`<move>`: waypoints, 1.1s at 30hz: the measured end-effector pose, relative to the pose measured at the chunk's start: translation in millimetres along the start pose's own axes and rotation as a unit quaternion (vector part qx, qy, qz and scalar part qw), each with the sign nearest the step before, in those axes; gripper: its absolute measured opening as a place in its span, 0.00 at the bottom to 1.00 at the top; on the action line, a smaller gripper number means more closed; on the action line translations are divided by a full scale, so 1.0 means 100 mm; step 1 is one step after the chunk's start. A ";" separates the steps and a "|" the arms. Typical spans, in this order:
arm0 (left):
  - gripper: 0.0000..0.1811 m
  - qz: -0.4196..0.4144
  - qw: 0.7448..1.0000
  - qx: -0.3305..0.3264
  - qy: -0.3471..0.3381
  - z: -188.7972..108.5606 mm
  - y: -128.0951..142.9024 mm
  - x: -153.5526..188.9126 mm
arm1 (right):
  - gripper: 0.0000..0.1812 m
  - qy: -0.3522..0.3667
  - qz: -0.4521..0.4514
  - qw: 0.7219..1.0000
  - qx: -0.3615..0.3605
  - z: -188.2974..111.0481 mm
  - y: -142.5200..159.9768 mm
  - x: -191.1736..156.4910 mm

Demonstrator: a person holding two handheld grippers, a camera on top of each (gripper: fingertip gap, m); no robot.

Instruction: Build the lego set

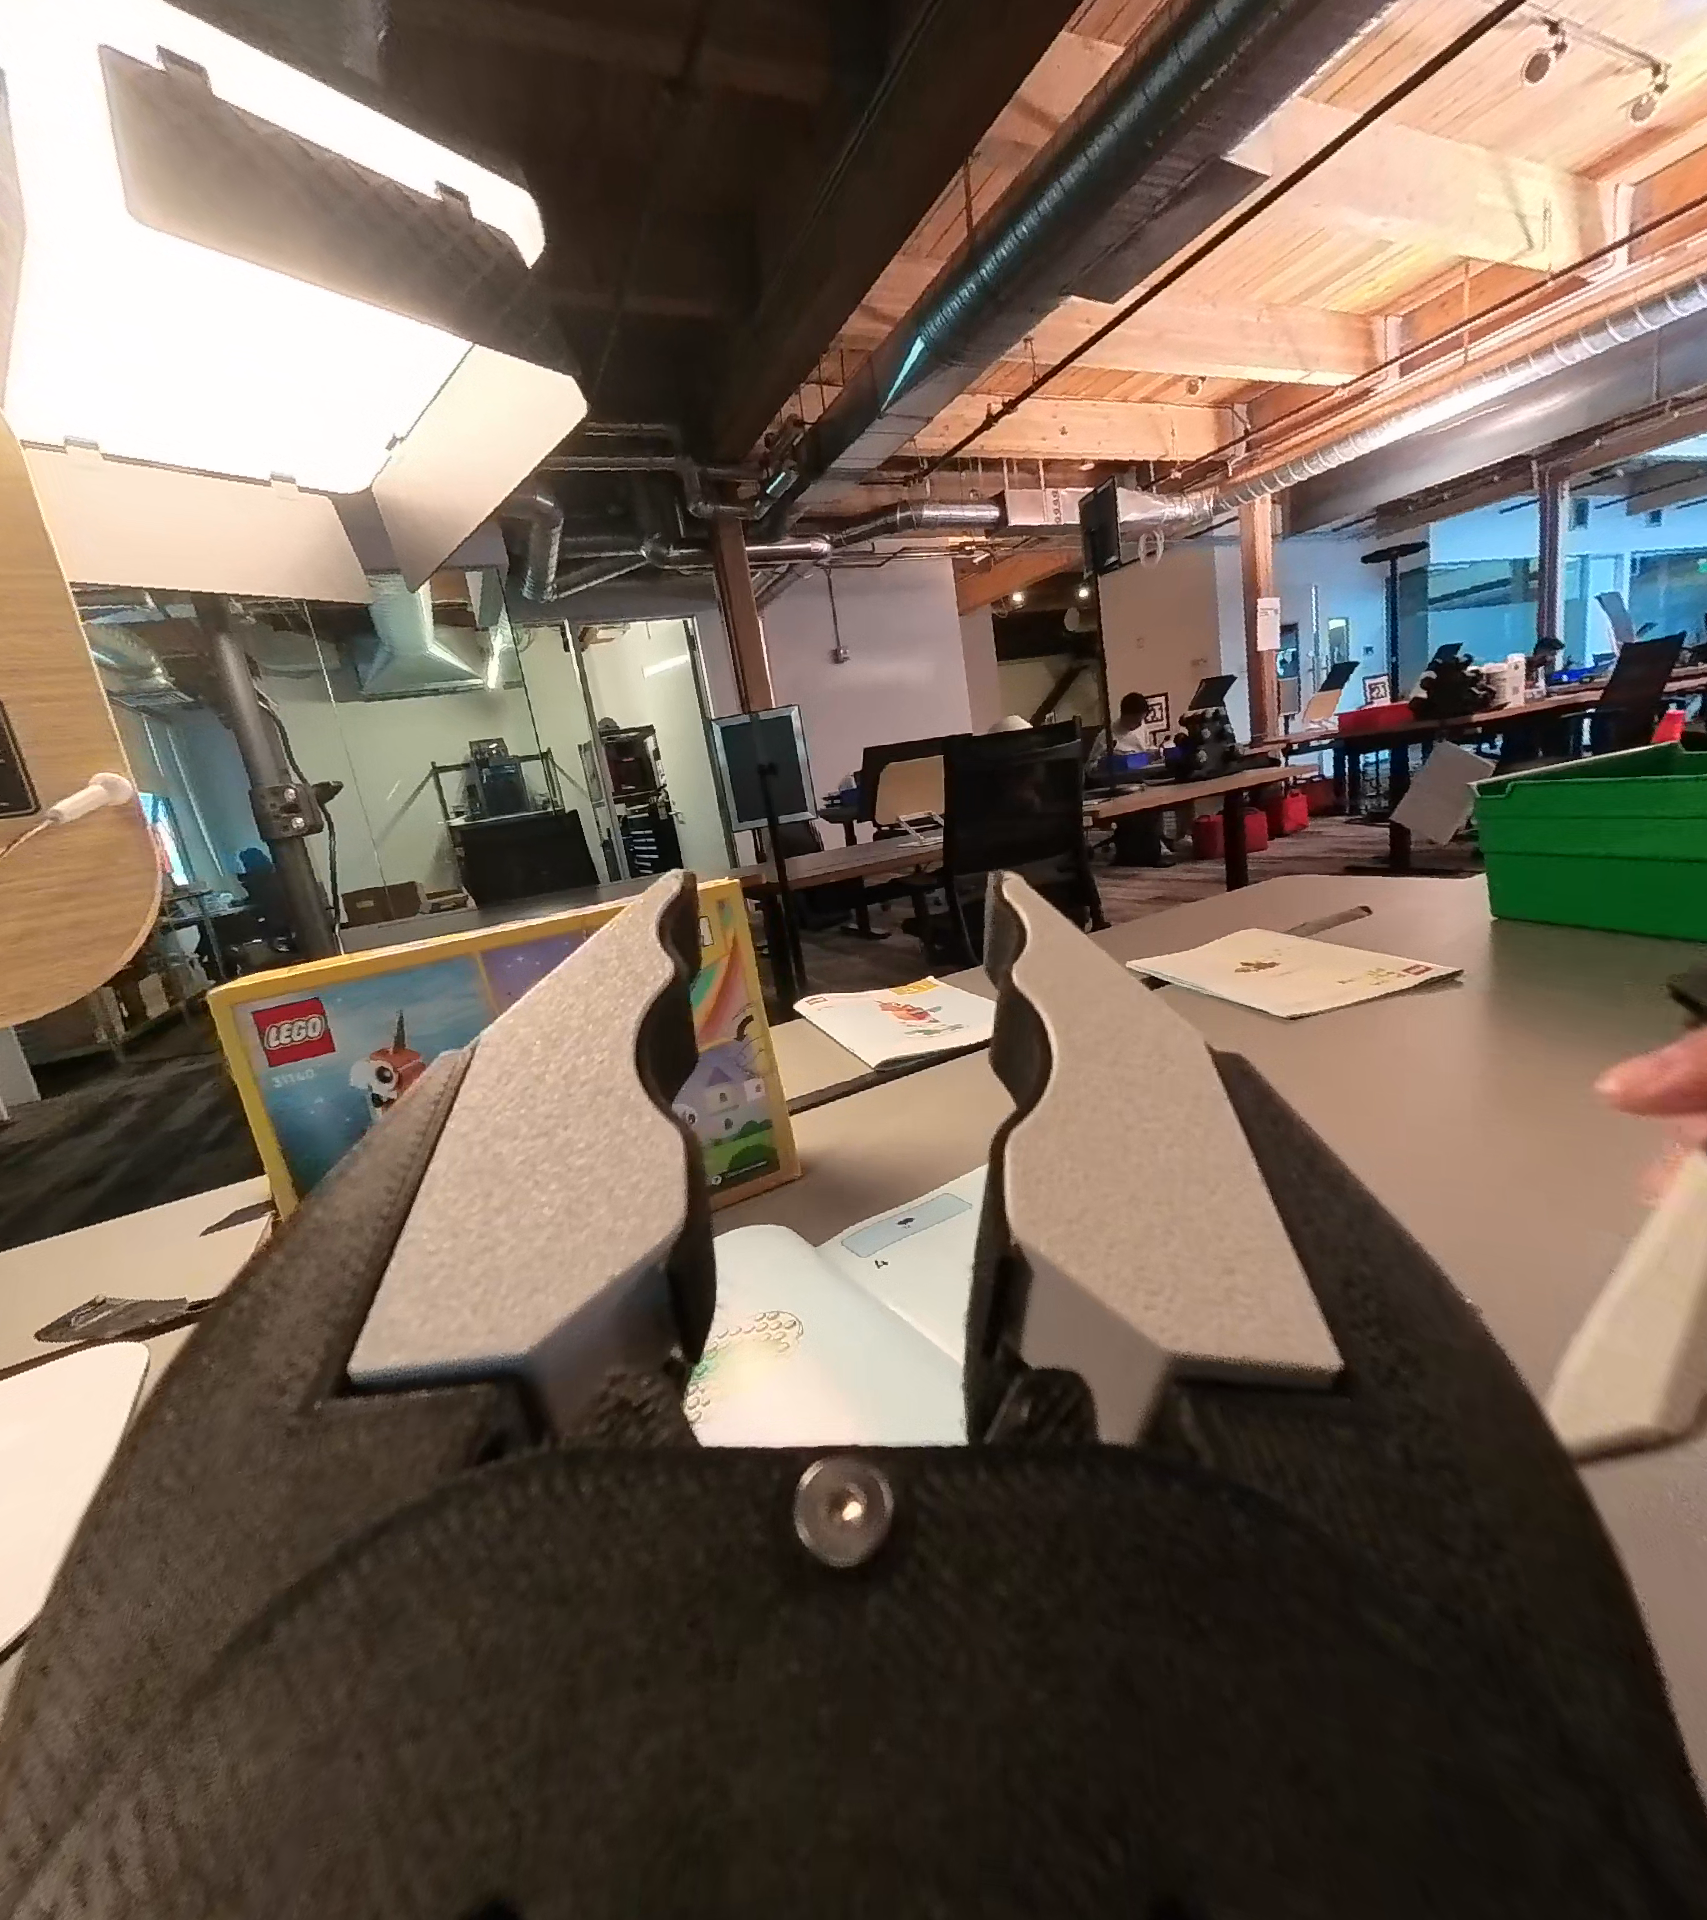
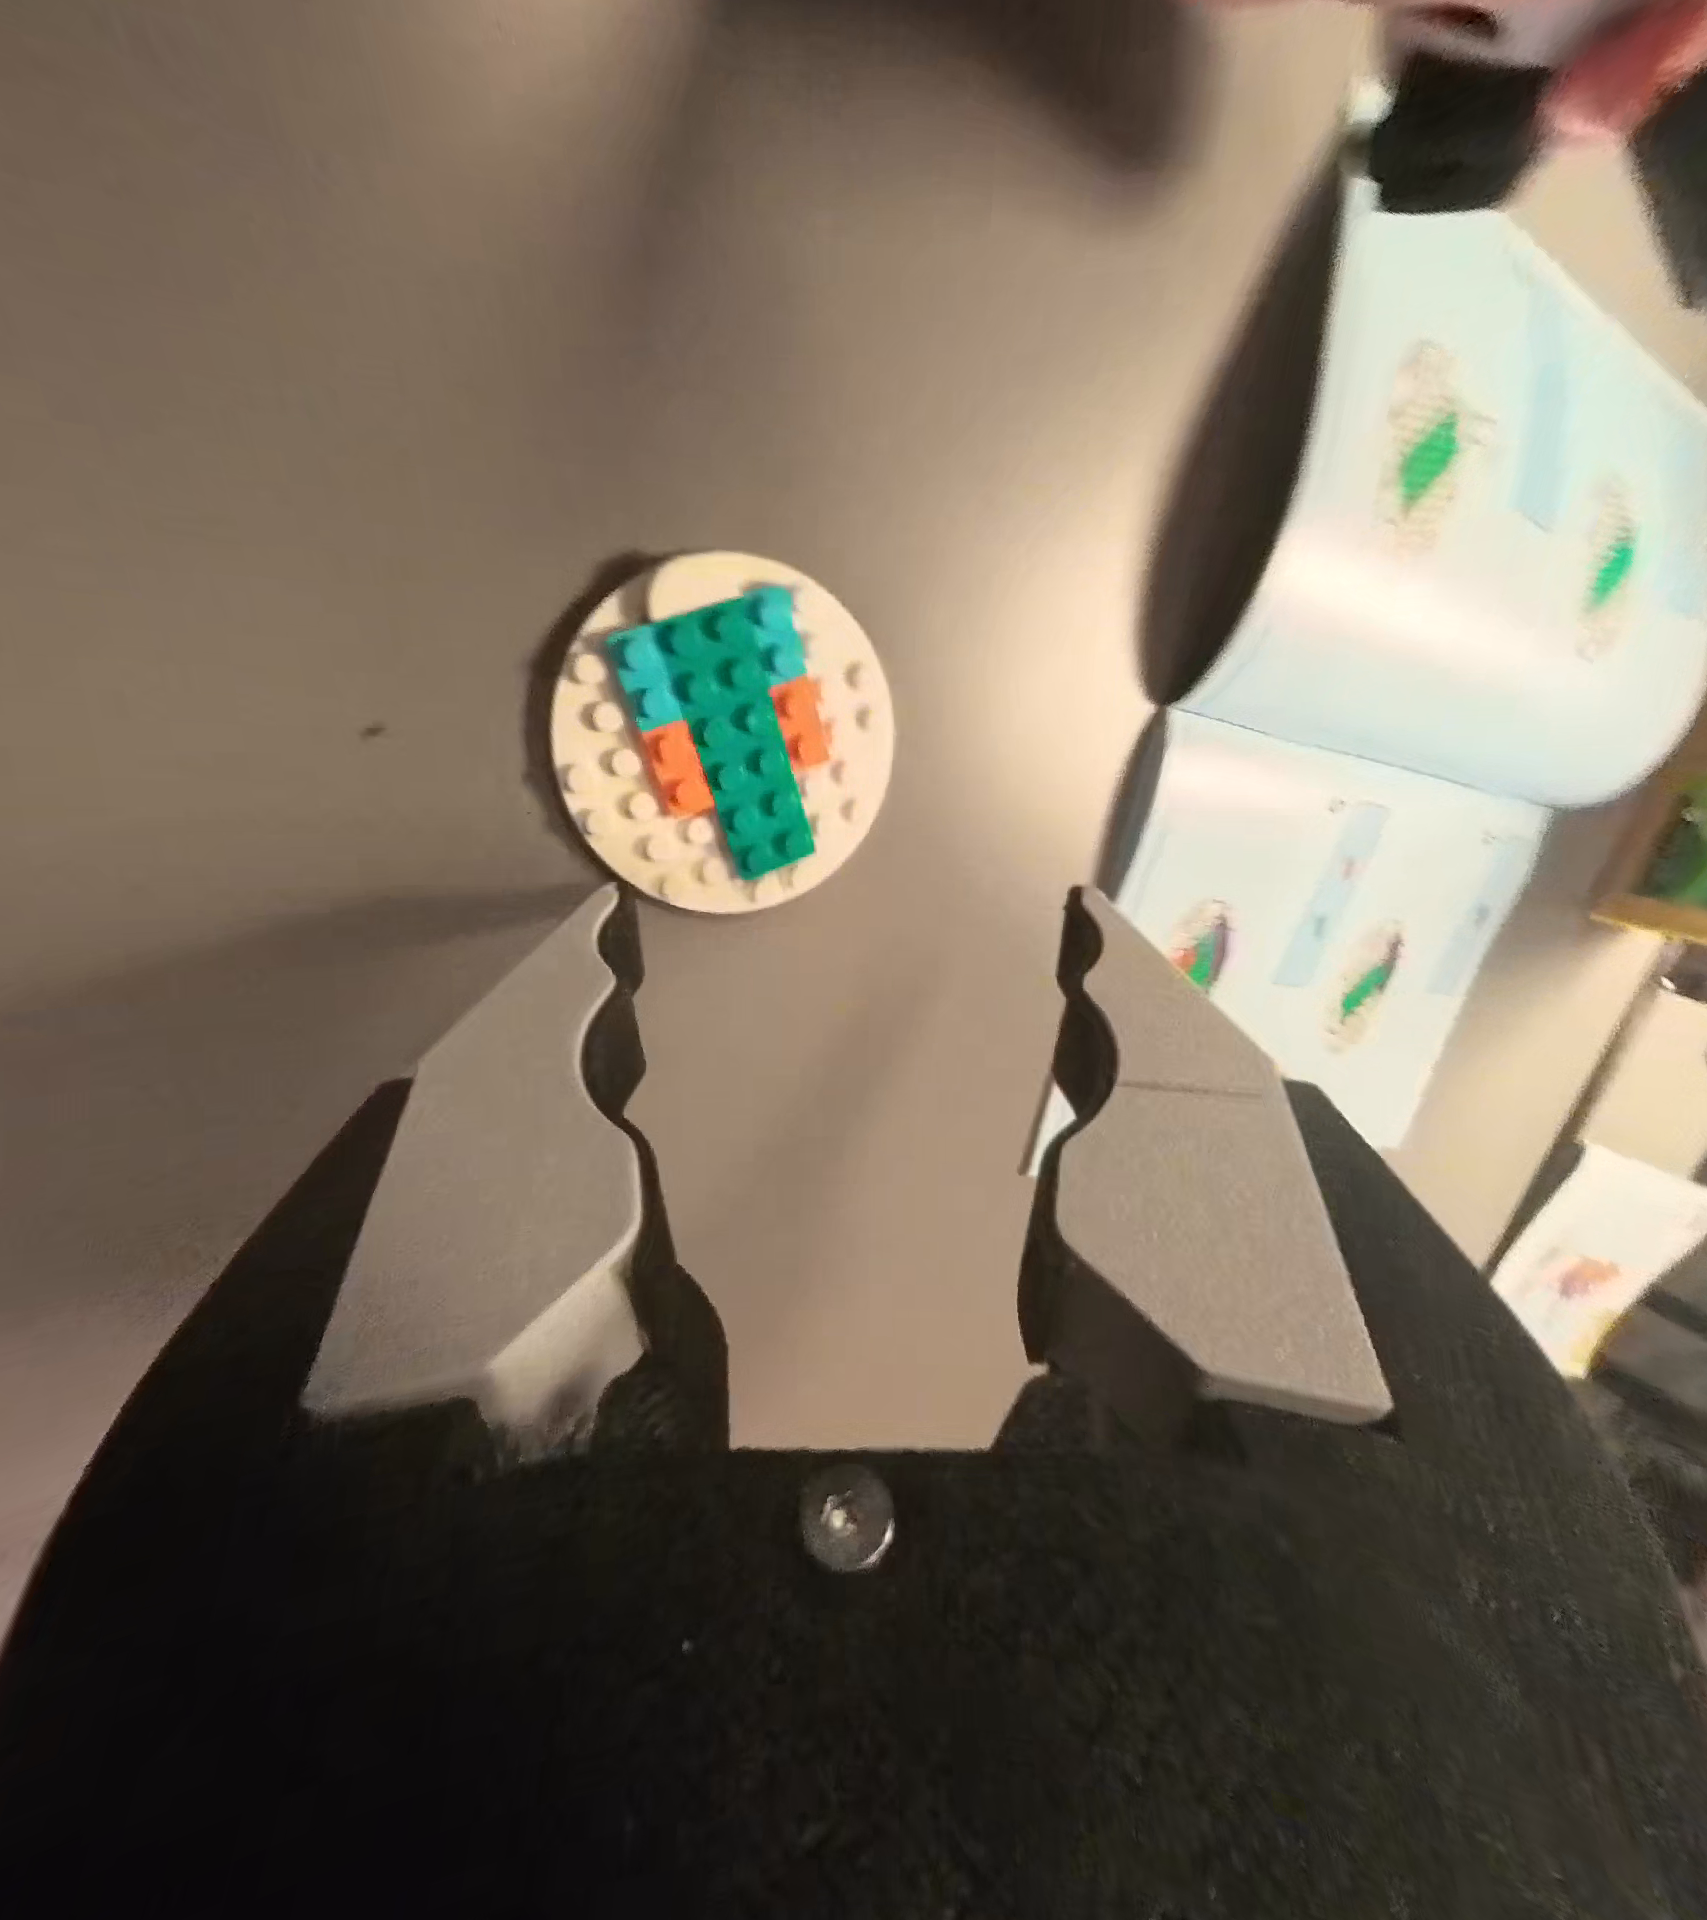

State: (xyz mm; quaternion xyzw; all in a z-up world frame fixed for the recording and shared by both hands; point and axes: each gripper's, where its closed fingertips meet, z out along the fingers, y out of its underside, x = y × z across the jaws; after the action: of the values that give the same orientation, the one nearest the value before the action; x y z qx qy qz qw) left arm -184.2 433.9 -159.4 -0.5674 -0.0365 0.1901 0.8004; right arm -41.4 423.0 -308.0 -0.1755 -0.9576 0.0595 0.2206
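A: Right wrist view. The right gripper (image 2: 844, 914) points down at the grey table (image 2: 257, 416), jaws spread wide, nothing between them. Just past the fingertips lies the lego build: a round white studded plate (image 2: 854, 717) flat on the table, carrying a long green plate (image 2: 740, 748) along its middle, teal pieces (image 2: 639, 681) at the far end and an orange piece (image 2: 674, 771) on either side of the green one.

B: Contact between fingers and build?

A: None seen. The left finger's tip sits just beside the plate's near edge; the plate lies ahead of the gap, not inside it.

B: Other items in that view?

A: An open instruction booklet (image 2: 1514, 582) to the right of the build, one page curling upward. The picture is blurred at the top right, where a dark shape cannot be identified.

B: Left wrist view?

A: The left gripper (image 1: 841, 914) is held level over the table (image 1: 1451, 1122), jaws apart by a moderate gap and holding nothing. The open booklet (image 1: 828, 1340) shows through the gap, below the fingers. Beyond the fingertips stands the yellow lego box (image 1: 340, 1070), upright, partly hidden by the left finger. Two thin leaflets (image 1: 890, 1023) (image 1: 1290, 971) lie flat farther back, well apart from each other. Stacked green bins (image 1: 1649, 842) sit at the far right of the table.

B: The other gripper?

A: A blurred grey finger (image 1: 1659, 1330) enters at the right edge, with a person's fingertip (image 1: 1659, 1075) above it. Its opening cannot be told from this view.
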 end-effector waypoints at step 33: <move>0.30 0.118 0.991 0.021 0.064 -0.13 -0.17 0.48 | 0.31 0.534 0.370 0.674 0.352 -0.68 0.58 1.73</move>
State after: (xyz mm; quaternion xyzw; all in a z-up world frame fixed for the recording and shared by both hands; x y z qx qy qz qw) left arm -131.8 434.1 -156.1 -0.5618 0.0863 0.2471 0.7848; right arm -138.8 542.7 -188.3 -0.4271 -0.4417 0.3650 0.6995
